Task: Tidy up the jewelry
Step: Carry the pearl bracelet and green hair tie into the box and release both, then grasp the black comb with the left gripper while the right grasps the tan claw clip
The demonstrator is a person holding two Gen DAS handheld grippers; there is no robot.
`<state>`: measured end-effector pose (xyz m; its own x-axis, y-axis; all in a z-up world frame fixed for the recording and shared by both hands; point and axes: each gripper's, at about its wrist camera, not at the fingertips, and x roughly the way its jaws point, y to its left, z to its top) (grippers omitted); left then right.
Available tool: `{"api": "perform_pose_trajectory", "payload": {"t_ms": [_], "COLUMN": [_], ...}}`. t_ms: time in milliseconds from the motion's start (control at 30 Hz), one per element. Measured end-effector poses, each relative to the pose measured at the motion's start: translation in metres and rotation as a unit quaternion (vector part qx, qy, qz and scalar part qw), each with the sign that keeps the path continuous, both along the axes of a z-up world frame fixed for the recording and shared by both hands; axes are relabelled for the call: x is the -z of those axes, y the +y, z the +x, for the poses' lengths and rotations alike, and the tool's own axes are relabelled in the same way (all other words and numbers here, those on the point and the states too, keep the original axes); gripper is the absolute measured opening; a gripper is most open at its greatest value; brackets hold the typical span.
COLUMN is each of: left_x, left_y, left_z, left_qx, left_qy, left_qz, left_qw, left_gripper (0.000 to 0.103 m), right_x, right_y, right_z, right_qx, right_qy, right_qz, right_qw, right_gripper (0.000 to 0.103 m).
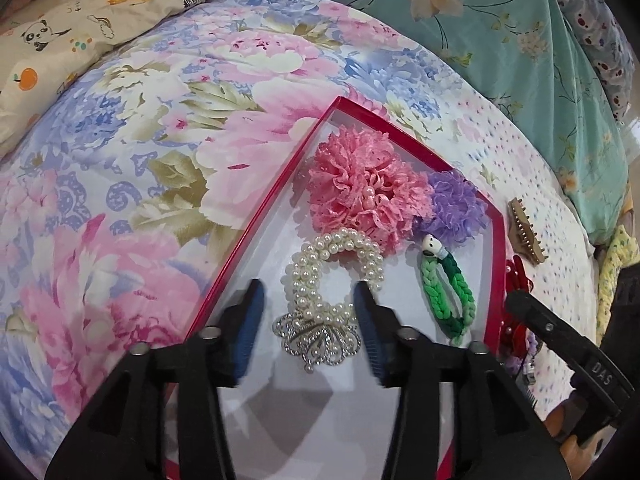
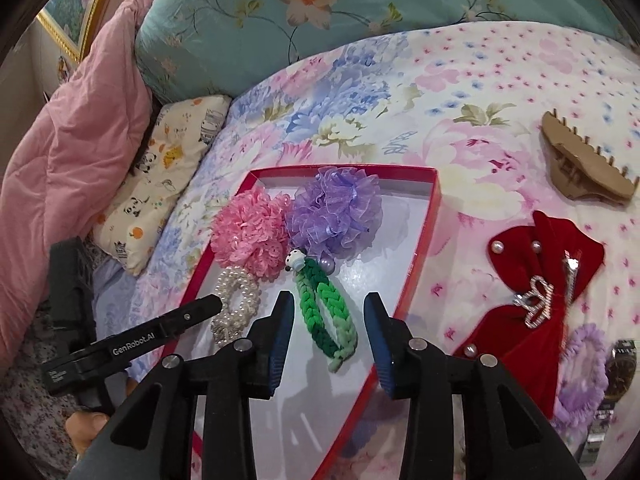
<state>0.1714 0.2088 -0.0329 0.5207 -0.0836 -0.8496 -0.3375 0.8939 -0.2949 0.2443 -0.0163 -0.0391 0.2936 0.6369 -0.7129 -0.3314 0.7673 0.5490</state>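
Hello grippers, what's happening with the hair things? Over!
Both grippers open, left gripper, right gripper. Four pieces in red box. Red bow, tan claw clip still outside. Nothing blocking.

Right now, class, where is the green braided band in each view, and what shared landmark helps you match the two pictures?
Left wrist view: green band lies right of centre, in the red box, right of the pearl bracelet.
Right wrist view: green band lies at centre, between the open right tool fingers.
Shared landmark: the pink scrunchie.
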Motion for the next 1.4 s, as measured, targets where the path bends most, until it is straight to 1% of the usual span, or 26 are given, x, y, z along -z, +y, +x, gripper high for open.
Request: {"api": "perform_pose_trajectory", "payload": {"t_ms": [33,67,133,267,367,433,533,700,767,1067,1400], "left_x": [-0.002,-0.004,-0.008,-0.015,-0.021,-0.026,-0.033,-0.037,-0.037,-0.033,-0.031], "left_y": [0.000,-0.001,-0.003,-0.013,-0.024,-0.034,-0.049,-0.073,-0.082,-0.122,-0.156], "left_z": [-0.002,-0.004,-0.008,-0.017,-0.023,-0.028,-0.033,-0.041,-0.043,-0.050,-0.046], "left_qx": [-0.001,-0.001,-0.001,0.005,0.014,0.022,0.033,0.056,0.065,0.104,0.142], "left_qy": [-0.001,-0.004,-0.007,-0.010,-0.014,-0.017,-0.023,-0.023,-0.020,-0.007,0.002], "left_qz": [-0.001,-0.002,-0.002,-0.005,-0.011,-0.010,-0.014,-0.028,-0.027,-0.034,-0.033], "left_qw": [1.0000,1.0000,1.0000,0.9999,0.9997,0.9996,0.9991,0.9978,0.9973,0.9939,0.9893], "left_gripper": [0.058,0.059,0.059,0.059,0.059,0.063,0.065,0.065,0.065,0.065,0.065], "right_x": [-0.003,-0.006,-0.011,-0.018,-0.017,-0.015,-0.012,-0.010,-0.007,0.002,0.005], "right_y": [-0.004,-0.009,-0.020,-0.052,-0.083,-0.103,-0.131,-0.165,-0.176,-0.201,-0.201], "right_z": [-0.002,-0.004,-0.007,-0.016,-0.023,-0.028,-0.034,-0.046,-0.050,-0.066,-0.069], "right_qx": [0.002,0.004,0.009,0.028,0.055,0.072,0.097,0.122,0.129,0.146,0.143], "right_qy": [-0.001,-0.003,-0.006,-0.013,-0.008,-0.002,0.007,0.011,0.013,0.023,0.018], "right_qz": [0.004,0.006,0.010,0.004,0.002,-0.004,-0.004,-0.012,-0.015,-0.021,-0.033], "right_qw": [1.000,1.000,1.000,1.000,0.998,0.997,0.995,0.992,0.991,0.989,0.989], "right_gripper": [0.040,0.040,0.044,0.045,0.045,0.045,0.045,0.045,0.045,0.045,0.045]}}
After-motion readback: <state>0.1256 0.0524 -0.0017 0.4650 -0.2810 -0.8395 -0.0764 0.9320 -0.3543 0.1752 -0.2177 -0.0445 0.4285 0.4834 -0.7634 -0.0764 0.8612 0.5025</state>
